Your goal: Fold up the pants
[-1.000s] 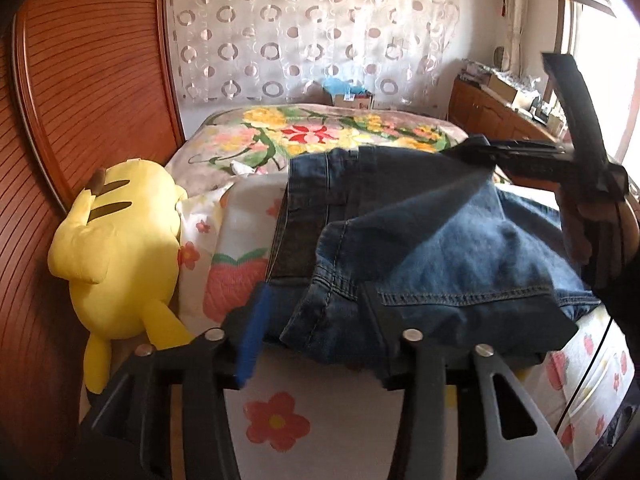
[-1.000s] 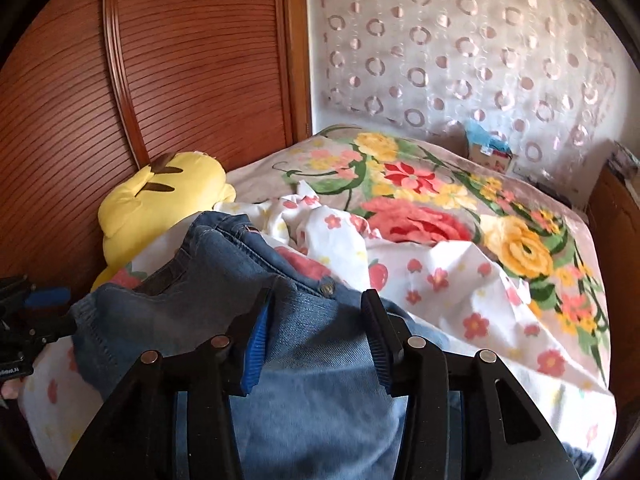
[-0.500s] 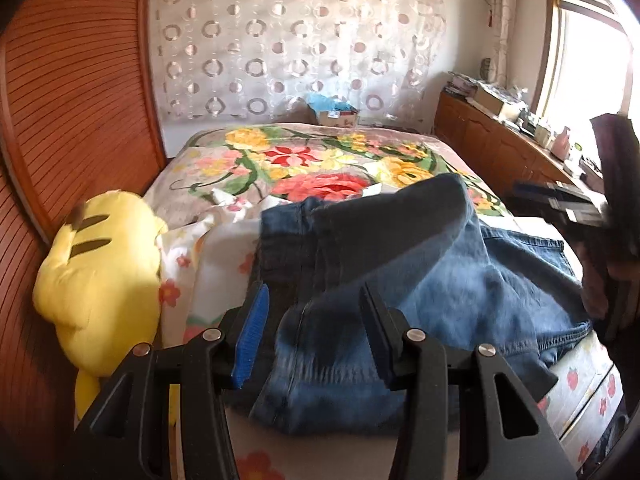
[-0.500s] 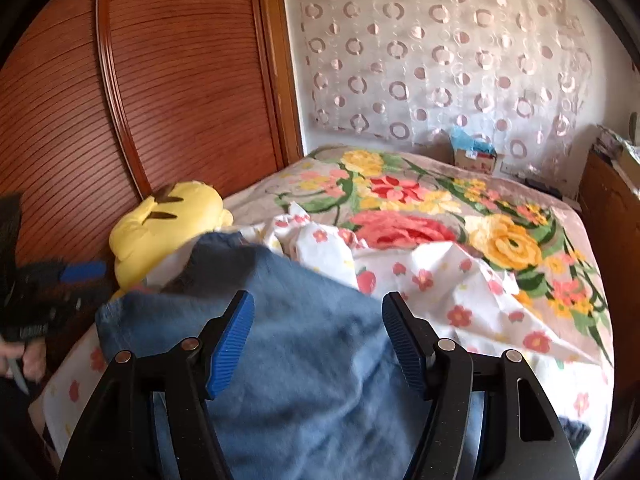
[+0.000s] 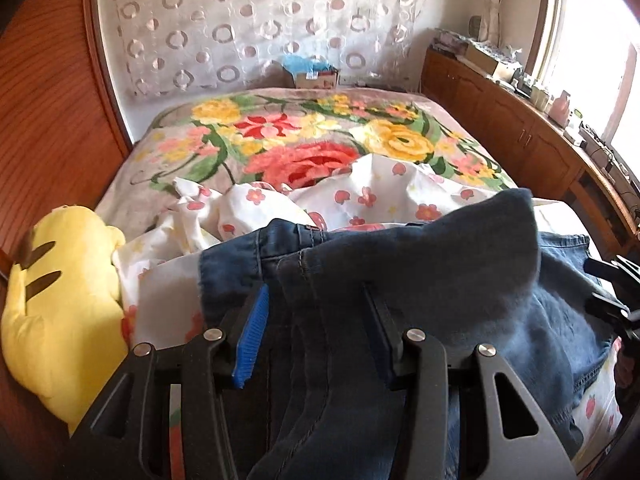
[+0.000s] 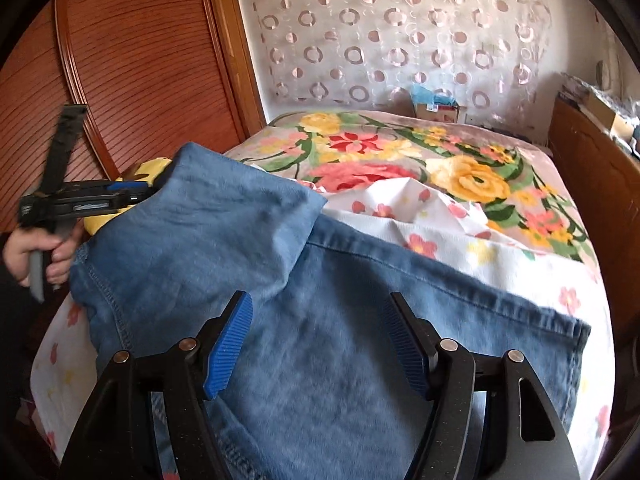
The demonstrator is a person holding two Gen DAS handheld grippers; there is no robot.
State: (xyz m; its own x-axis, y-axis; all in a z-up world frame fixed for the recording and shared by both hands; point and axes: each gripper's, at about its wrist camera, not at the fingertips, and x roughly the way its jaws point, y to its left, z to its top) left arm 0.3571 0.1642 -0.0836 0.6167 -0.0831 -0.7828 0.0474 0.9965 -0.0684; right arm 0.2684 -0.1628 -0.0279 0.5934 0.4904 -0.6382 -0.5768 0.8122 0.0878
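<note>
Blue denim pants (image 6: 328,320) lie in a loose heap on the near end of the bed, one part still raised in a hump (image 5: 492,240). My left gripper (image 5: 316,328) is open with its jaws on either side of a fold of the denim (image 5: 320,352), not clamped. My right gripper (image 6: 320,332) is open above the denim, holding nothing. The left gripper also shows in the right wrist view (image 6: 84,200), at the pants' left edge, in a hand. The right gripper's dark tips show in the left wrist view (image 5: 612,288) at the far right.
The bed carries a floral blanket (image 5: 304,140) and a crumpled white flowered sheet (image 5: 360,196). A yellow plush toy (image 5: 60,304) lies at the left against a wooden panel wall (image 6: 132,72). A wooden cabinet (image 5: 512,128) runs along the right. A small box (image 5: 312,74) sits at the far end.
Both grippers let go of the pants and opened. The denim dropped onto the bed. Both cameras pulled back and rose slightly.
</note>
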